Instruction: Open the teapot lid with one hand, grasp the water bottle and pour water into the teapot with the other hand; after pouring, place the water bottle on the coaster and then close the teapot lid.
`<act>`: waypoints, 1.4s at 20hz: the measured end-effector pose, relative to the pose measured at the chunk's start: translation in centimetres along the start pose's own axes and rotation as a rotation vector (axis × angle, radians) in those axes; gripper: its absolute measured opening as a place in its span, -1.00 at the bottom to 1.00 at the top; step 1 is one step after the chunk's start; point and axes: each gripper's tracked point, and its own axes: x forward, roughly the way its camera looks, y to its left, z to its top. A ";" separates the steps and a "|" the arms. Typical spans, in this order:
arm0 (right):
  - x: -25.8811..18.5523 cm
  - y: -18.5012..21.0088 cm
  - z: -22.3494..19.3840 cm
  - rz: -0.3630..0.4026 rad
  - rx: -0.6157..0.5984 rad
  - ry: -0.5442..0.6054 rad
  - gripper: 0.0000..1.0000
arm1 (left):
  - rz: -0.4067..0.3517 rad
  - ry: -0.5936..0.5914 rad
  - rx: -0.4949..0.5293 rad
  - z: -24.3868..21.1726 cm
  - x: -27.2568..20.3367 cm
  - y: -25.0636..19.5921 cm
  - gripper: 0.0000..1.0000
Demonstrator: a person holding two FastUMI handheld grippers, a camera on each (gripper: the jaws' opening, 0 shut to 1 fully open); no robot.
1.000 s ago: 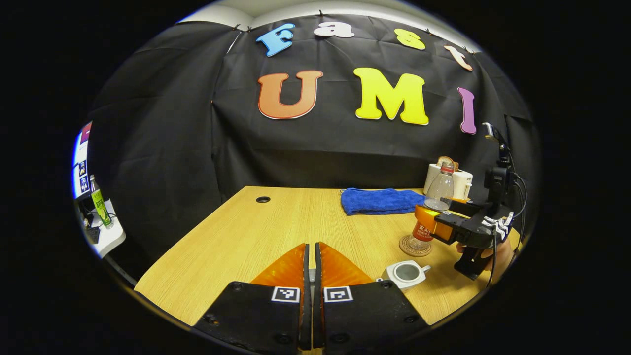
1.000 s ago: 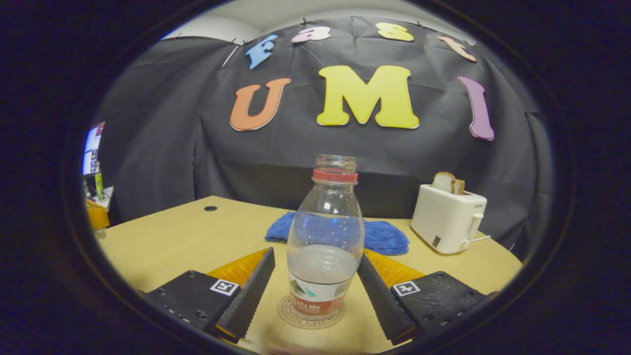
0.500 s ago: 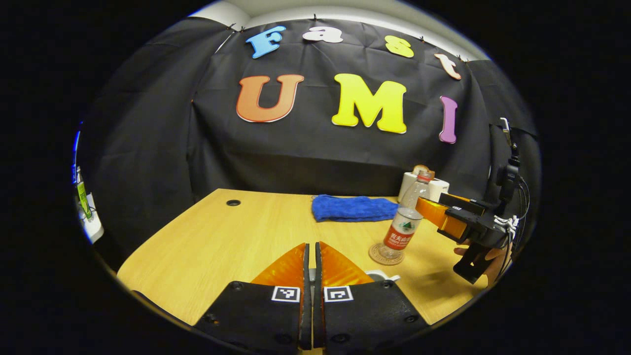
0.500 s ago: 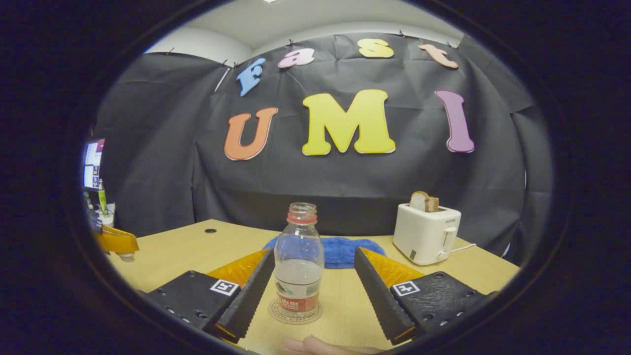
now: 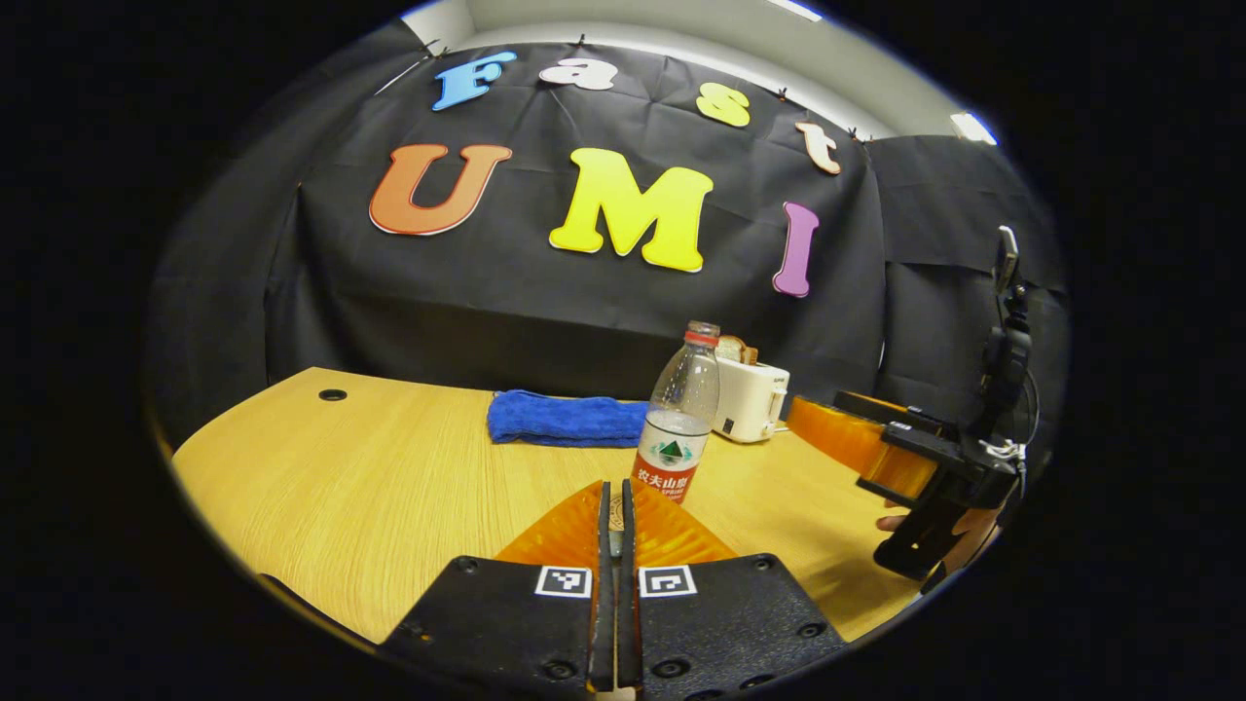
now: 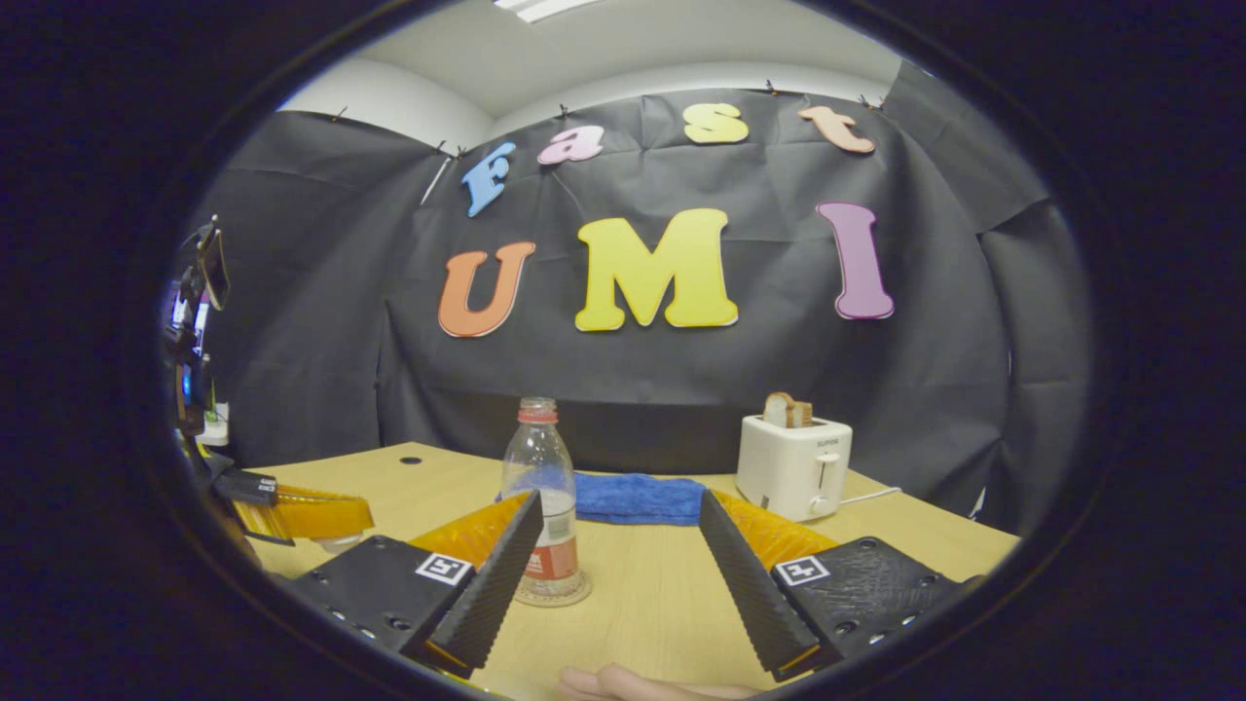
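- Wood-grain table (image 6: pixel 642 604) under the right gripper (image 6: pixel 618 555); its jaws are spread wide with nothing between them, bottle let go.
- Fingertip of the person's hand (image 6: pixel 623 682) shows at the bottom edge of the right gripper view.
- Bottle (image 6: pixel 545 516) stands upright on the coaster (image 6: pixel 560 594), just ahead-left of the right gripper, capless, part full.
- Left gripper (image 5: pixel 613 506), in its own view, has jaws pressed together; a small pale thing sits in the slit, likely the lid, too hidden to be sure.
- Teapot: a pale bit under the left gripper (image 6: pixel 302 514) in the right gripper view may be it; cannot confirm.
- Bottle (image 5: pixel 678 419) in the left gripper view is just past the fingertips; right gripper (image 5: pixel 847 438) is off to the side, apart from it.
- Farther back: blue cloth (image 6: pixel 638 497), toaster (image 6: pixel 793 465) with bread.
- Judged stage: pour done, bottle parked, lid closing left.
- Risks: left gripper swinging near the bottle could knock it over, since it is open and tall; lid could land crooked or slip if the pinch is thin; teapot sits low under the fingers, so aiming is half blind.
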 end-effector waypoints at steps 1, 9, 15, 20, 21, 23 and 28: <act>-0.6 -0.2 0.0 0.004 0.002 -0.006 0.94 | 0.012 0.007 0.003 -0.4 0.2 0.1 -0.93; -3.7 -2.0 0.8 -0.001 0.029 -0.070 0.92 | 0.068 0.042 0.015 -1.9 0.8 1.5 -0.92; -4.0 -2.0 1.1 -0.010 -0.006 -0.069 0.94 | 0.096 0.042 0.053 -2.3 1.5 1.6 -0.92; -4.0 -2.2 1.0 -0.031 0.007 -0.073 0.93 | 0.100 0.048 0.062 -2.3 1.6 1.7 -0.91; -4.1 -2.1 0.9 -0.028 0.016 -0.072 0.93 | 0.106 0.054 0.066 -2.3 1.9 1.9 -0.91; -4.1 -2.3 0.7 -0.038 0.004 -0.068 0.94 | 0.134 0.067 0.070 -2.7 2.3 2.3 -0.91; -4.2 -3.7 1.1 -0.067 0.020 -0.075 0.94 | 0.173 0.059 0.080 -2.4 2.9 2.4 -0.91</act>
